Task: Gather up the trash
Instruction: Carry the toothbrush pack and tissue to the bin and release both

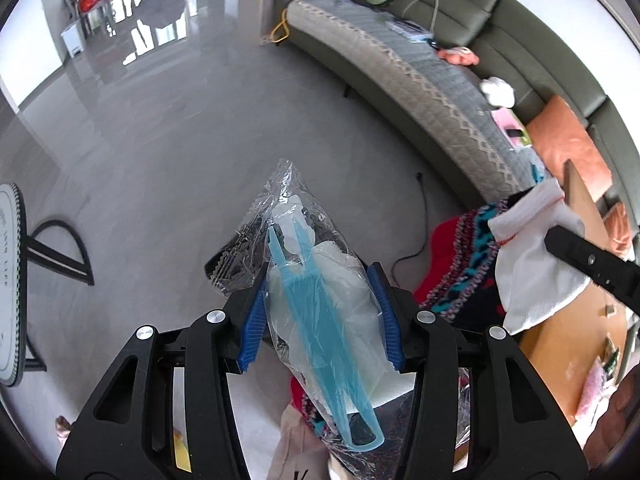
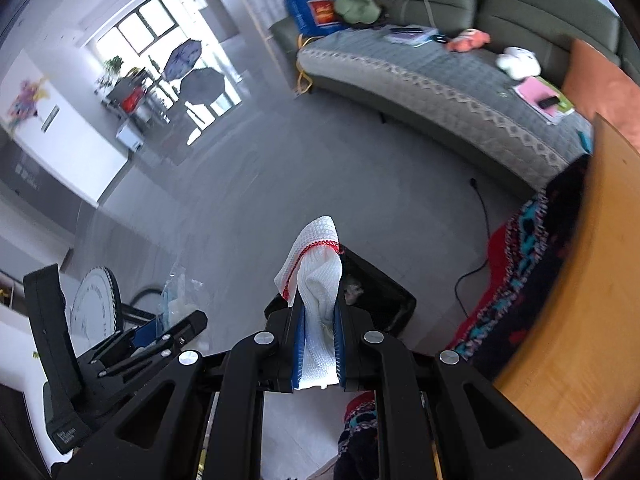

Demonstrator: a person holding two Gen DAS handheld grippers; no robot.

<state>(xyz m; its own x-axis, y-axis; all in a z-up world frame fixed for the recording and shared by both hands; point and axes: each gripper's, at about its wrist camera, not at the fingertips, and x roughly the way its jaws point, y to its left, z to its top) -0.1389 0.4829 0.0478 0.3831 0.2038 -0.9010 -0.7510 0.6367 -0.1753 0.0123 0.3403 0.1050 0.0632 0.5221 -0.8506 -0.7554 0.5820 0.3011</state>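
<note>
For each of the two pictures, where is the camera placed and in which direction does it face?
Left wrist: sits on the left gripper, faces down at the grey floor; its fingers clamp a clear plastic bag.
Right wrist: sits on the right gripper, faces down at the floor; its fingers pinch a white cloth.
Shared: the sofa, the wooden table, and each other's gripper.

1. Round white disc with toothed black rim, left edge of the left wrist view: grey lettering present, too distorted to read.
2. Blue shopping bag on the sofa: red-and-yellow panel, characters illegible.
</note>
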